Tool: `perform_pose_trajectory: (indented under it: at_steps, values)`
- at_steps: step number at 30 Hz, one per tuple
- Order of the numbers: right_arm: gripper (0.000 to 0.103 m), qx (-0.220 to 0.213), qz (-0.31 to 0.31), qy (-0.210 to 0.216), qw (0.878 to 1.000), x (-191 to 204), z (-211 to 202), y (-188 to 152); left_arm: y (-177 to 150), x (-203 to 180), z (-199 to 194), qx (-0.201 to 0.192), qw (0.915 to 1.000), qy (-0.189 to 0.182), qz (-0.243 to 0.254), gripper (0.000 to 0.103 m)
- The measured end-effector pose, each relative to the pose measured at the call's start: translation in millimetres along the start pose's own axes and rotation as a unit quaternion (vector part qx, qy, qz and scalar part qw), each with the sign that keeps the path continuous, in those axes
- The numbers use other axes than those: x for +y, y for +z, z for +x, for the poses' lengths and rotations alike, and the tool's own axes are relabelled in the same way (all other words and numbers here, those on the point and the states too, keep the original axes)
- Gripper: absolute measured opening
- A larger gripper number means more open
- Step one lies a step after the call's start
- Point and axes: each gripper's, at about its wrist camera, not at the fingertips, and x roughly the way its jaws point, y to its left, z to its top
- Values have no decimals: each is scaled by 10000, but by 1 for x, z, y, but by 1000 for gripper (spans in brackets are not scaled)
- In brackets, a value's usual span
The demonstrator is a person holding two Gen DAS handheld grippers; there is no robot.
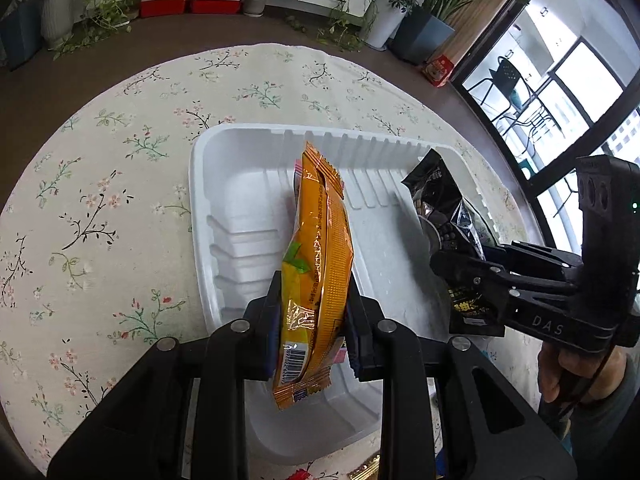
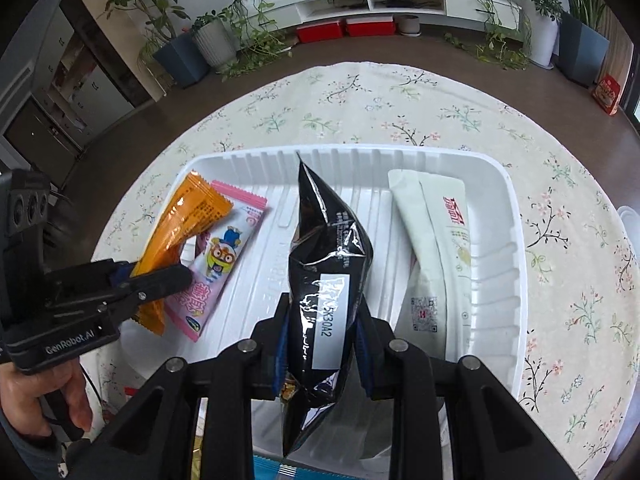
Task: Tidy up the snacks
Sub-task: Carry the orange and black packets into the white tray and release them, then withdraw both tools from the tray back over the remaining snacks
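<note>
1. Orange foil: the orange packet (image 1: 316, 280) was clamped edge-on between the pads of the left gripper (image 1: 310, 322), its long axis running away from the fingers, over the left part of the white tray (image 1: 224, 152).
2. Black packet (image 2: 328, 280): pinched likewise in the right gripper (image 2: 320, 344), long axis along the fingers, over the tray's middle lane.
3. Each packet hung above the tray, so lowering looked to be the coming move; the left gripper stood nearer the pink packet (image 2: 224, 256), the right nearer the cream sachet (image 2: 436, 248) lying against the right wall.
4. Whether the orange packet touched the pink one could not be told.
5. Items at the near table edge were cut off by the gripper bodies.
</note>
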Motion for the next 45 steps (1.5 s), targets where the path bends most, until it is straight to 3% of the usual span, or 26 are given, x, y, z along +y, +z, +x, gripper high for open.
perform_pose_trajectory:
  at_steps: [4, 6, 11, 20, 25, 27, 31, 32, 33, 35, 40, 45]
  values:
    - [33, 12, -15, -81, 10000, 2, 7, 3, 0, 3, 1, 5, 10000, 27, 4, 28]
    - [34, 2, -24, -103, 9999, 2, 9, 3, 1, 2, 1, -7, 10000, 82, 0, 42]
    - [36, -23, -77, -162, 9998, 3, 7, 1, -1, -7, 0, 5, 9998, 100, 145, 54]
    - [50, -163, -55, -242, 9996, 3, -6, -3, -3, -8, -7, -90, 9997, 130, 188, 67]
    - [60, -401, -119, -282, 9987, 6, -24, -4, -9, -7, -21, -163, 9997, 75, 144, 67]
    - [65, -516, -105, -238, 9983, 6, -36, -5, -13, -9, -29, -228, 9996, 50, 144, 73]
    - [73, -701, 94, -90, 9975, 1, -56, -10, -22, -16, -48, -369, 9991, 67, 220, 77]
    - [74, -747, 161, -35, 9971, -1, -63, -12, -26, -17, -55, -412, 9989, 64, 229, 84]
    - [75, -791, 212, 15, 9966, -3, -69, -15, -30, -19, -62, -475, 9986, 58, 240, 95]
    - [78, -905, 271, 142, 9954, -7, -84, -24, -41, -23, -81, -715, 9968, 1, 347, 103]
    - [81, -1239, 448, 286, 9909, -26, -119, -60, -78, -39, -126, -1362, 9877, 268, 720, 103]
    - [81, -1346, 572, 316, 9887, -38, -139, -112, -124, -37, -146, -866, 9958, 291, 73, 103]
